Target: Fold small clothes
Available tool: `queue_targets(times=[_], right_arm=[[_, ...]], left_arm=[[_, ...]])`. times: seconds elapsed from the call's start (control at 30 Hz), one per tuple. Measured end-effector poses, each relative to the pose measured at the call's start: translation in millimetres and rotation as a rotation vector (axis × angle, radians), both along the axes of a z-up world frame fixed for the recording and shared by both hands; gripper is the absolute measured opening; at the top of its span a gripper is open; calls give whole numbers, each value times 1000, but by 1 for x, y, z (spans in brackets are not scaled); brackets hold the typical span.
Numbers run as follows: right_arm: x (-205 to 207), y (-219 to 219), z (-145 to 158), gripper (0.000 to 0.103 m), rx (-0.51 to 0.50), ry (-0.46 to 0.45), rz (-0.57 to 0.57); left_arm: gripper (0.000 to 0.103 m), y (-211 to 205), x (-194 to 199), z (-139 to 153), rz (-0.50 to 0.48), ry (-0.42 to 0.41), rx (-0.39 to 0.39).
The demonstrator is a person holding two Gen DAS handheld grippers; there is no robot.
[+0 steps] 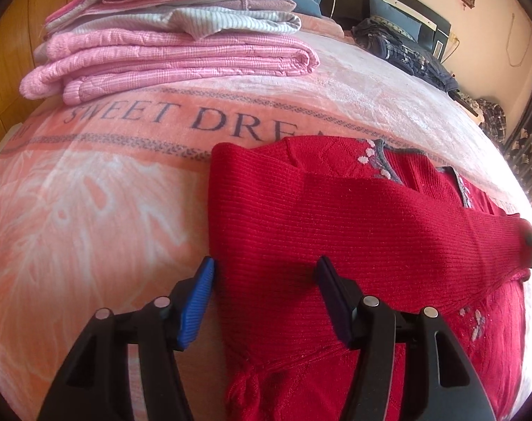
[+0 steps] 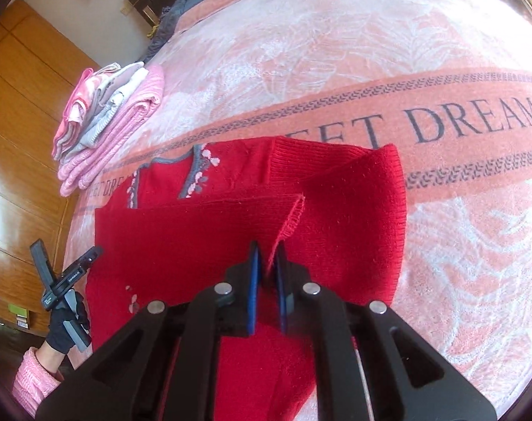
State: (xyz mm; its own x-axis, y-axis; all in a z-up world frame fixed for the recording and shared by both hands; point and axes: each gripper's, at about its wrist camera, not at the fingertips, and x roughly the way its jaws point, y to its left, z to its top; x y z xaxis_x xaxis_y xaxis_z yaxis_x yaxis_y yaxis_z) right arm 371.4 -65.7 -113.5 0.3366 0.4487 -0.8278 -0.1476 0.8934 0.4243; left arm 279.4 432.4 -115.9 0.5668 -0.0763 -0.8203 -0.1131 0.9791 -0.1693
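Observation:
A red knit sweater [image 1: 353,231] with grey and pink flower trim lies on the pink "SWEET DREAM" blanket [image 1: 90,210]. One sleeve is folded across its body. My left gripper [image 1: 266,273] stands open over the sweater's left edge, one finger off the fabric and one over it. In the right wrist view the same sweater [image 2: 195,238] fills the middle. My right gripper [image 2: 267,263] is shut on the sleeve cuff [image 2: 290,221], which rises between the blue pads. The left gripper [image 2: 65,273] shows at the far left, held by a gloved hand [image 2: 64,329].
A stack of folded pink and striped clothes [image 1: 167,35] sits at the blanket's far left, the same stack [image 2: 107,122] in the right wrist view. Dark clothes [image 1: 406,49] are heaped by the headboard. A wooden wardrobe [image 2: 16,140] stands beside the bed.

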Motion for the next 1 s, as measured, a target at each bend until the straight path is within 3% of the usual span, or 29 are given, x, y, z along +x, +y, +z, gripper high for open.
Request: queue_targets(times=[0.17, 0.3, 0.37, 0.5, 0.67, 0.87, 1.0], right_arm=[[-4, -2, 0, 19, -113, -21, -4], [-6, -6, 27, 21, -14, -91, -8], [-6, 1, 32, 25, 14, -100, 8], [-8, 21, 16, 26, -20, -54, 49], [-9, 24, -9, 26, -82, 0, 48], [-11, 21, -29, 25, -77, 11, 33], [-14, 23, -31, 25, -84, -13, 27]], left_arm=[[61, 2, -2, 10, 19, -22, -22], [61, -5, -7, 41, 0, -136, -45], [63, -15, -5, 49, -36, -151, -72], [65, -33, 1, 36, -87, -93, -100], [65, -30, 2, 8, -72, -17, -86], [66, -24, 3, 2, -76, -7, -105], [68, -32, 3, -1, -93, -5, -56]])
